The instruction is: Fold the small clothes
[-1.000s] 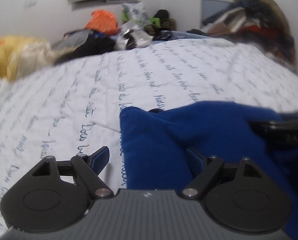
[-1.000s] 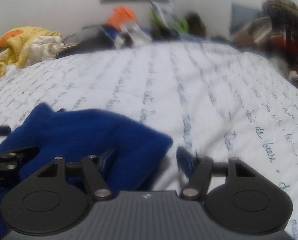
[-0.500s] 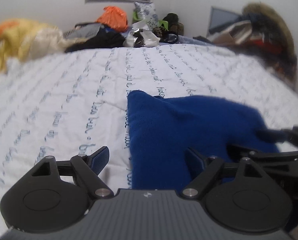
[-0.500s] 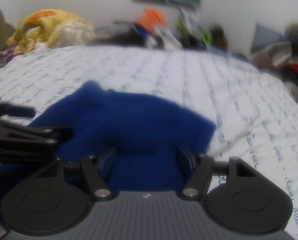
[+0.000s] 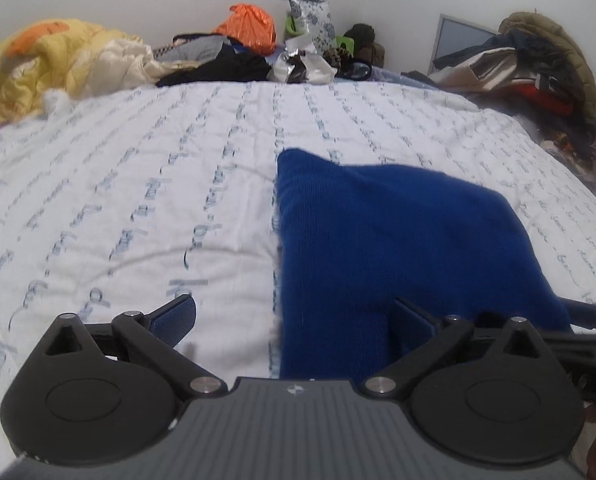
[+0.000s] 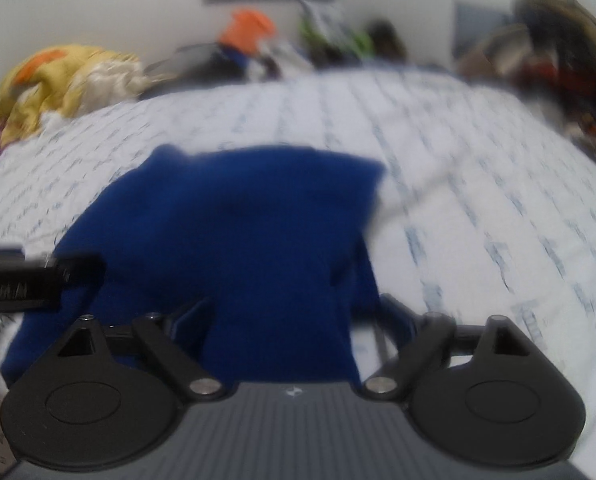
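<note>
A folded dark blue knit garment (image 5: 394, 240) lies on the white bedspread (image 5: 137, 200) with blue script; it also shows in the blurred right wrist view (image 6: 237, 240). My left gripper (image 5: 293, 316) is open at the garment's near left edge, with its right finger over the cloth and its left finger over the bedspread. My right gripper (image 6: 293, 312) is open with the garment's near edge between its fingers. Each gripper shows at the edge of the other's view.
A yellow quilt (image 5: 49, 68) lies at the far left. An orange bag (image 5: 249, 28), dark clothes (image 5: 217, 66) and oddments sit along the far edge. A heap of clothes (image 5: 538, 72) stands at the far right.
Both grippers have pulled back and stayed open. The garment now lies flatter and wider on the bed. The right gripper has swung left, centring on the garment's near edge.
</note>
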Tool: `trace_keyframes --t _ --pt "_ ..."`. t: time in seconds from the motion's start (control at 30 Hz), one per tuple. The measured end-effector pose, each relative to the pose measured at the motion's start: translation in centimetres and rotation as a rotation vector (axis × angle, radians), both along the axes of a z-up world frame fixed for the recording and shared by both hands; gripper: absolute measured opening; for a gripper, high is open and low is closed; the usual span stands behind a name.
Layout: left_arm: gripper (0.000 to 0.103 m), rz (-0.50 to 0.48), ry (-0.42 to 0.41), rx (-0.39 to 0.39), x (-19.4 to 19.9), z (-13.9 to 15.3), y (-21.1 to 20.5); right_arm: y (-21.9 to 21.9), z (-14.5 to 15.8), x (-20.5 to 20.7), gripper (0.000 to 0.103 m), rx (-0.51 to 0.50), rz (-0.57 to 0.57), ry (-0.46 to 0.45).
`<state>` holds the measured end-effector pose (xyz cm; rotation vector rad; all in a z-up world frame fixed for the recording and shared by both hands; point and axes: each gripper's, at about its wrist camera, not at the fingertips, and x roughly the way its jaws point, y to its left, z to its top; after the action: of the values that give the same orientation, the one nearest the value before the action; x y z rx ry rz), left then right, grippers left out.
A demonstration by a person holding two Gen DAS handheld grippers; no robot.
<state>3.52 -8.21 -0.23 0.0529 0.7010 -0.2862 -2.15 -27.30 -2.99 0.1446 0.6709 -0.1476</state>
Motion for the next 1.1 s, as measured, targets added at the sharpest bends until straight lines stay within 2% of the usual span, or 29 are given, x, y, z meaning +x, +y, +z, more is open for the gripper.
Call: trace_keyframes --t 0.1,0.23,0.53,1.1 --pt "0.103 -0.005 0.019 0.010 -0.7 -0.2 0.1 -0.3 0.2 -1.1 0.092 0.039 -0.043 0.018" --pt "0.103 -0.008 0.021 0.025 -1.5 -0.3 0.4 -0.1 -0.1 -2.3 0.092 0.080 -0.027 0.046" --pt "0.103 -0.005 0.052 0.021 -2.7 -1.1 1.3 0.7 -0.2 -4.1 0.092 0.085 -0.034 0.041" --pt "0.103 -0.028 0.043 0.026 -6.1 -1.6 3.1 2.0 -0.8 -6.7 0.092 0.058 -0.004 0.046"
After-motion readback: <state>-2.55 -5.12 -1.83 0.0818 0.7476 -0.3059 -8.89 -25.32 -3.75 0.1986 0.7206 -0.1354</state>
